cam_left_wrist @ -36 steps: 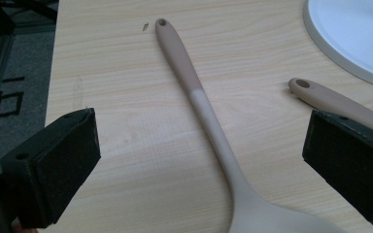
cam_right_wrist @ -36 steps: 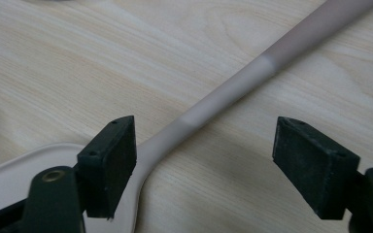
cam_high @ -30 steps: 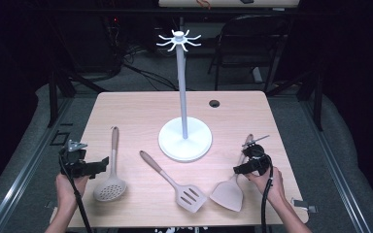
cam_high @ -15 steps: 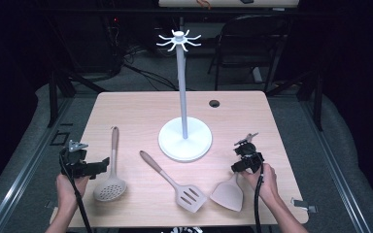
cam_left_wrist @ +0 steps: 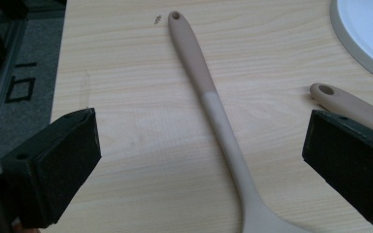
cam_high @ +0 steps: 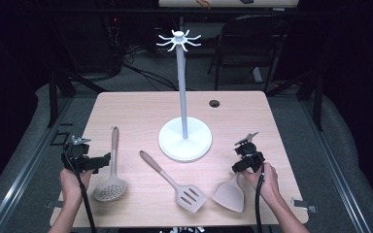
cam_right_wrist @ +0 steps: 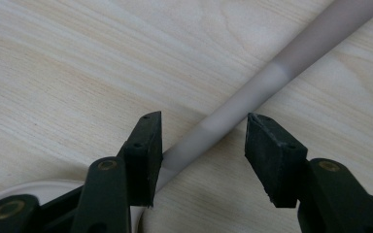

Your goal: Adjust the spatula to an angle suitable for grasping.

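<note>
The right gripper (cam_high: 239, 169) hovers low at the table's (cam_high: 136, 109) right near side, its jaws having just been closing; they stand partly apart on either side of the solid spatula's (cam_high: 229, 195) handle, one pad close against it and a gap at the other (no clamp yet). The spatula lies flat, blade toward the person. The left gripper (cam_high: 104, 159) stands wide apart beside the skimmer (cam_high: 110, 187). A slotted turner (cam_high: 190, 196) lies between them, in front of the white hook stand (cam_high: 184, 143).
</note>
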A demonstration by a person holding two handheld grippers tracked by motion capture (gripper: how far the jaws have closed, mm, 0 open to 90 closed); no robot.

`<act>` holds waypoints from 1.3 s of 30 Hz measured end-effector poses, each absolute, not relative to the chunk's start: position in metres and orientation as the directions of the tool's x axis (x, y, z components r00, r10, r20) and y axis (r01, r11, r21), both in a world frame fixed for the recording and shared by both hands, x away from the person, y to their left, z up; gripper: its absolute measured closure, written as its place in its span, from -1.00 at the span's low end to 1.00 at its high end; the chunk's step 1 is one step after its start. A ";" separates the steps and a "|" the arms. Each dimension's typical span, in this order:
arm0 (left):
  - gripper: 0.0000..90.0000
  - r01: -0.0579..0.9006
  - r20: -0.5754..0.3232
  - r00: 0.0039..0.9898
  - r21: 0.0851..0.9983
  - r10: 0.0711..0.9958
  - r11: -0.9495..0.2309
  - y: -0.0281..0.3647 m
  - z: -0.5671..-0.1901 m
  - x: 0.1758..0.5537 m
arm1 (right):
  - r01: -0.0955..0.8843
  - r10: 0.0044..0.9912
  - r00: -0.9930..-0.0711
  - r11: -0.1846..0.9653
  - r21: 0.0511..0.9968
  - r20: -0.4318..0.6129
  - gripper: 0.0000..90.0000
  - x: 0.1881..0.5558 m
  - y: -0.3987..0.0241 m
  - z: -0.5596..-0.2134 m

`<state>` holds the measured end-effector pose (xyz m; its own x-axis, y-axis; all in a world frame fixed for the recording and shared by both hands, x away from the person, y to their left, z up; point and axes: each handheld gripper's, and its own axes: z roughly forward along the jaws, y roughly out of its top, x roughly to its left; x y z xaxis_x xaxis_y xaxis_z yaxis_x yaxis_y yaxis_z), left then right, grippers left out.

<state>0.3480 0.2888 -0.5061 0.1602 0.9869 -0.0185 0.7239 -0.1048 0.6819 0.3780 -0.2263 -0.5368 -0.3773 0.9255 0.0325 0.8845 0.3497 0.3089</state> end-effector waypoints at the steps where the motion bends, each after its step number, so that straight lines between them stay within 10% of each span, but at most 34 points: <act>1: -1.00 0.723 -0.021 0.154 0.684 0.988 -0.098 0.290 -0.505 0.348 | 0.887 0.927 -0.371 0.340 0.311 0.044 0.06 0.379 -0.227 -0.538; 39: -1.00 0.714 -0.075 0.238 0.690 0.968 -0.122 0.288 -0.504 0.356 | 0.875 0.894 -0.448 0.434 0.216 0.019 0.28 0.401 -0.226 -0.537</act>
<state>0.3557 0.2884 -0.5039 0.2379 0.9684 -0.0755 0.7137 -0.1216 0.6898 0.4007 -0.2262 -0.5369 -0.4485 0.8936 0.0191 0.8746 0.4343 0.2156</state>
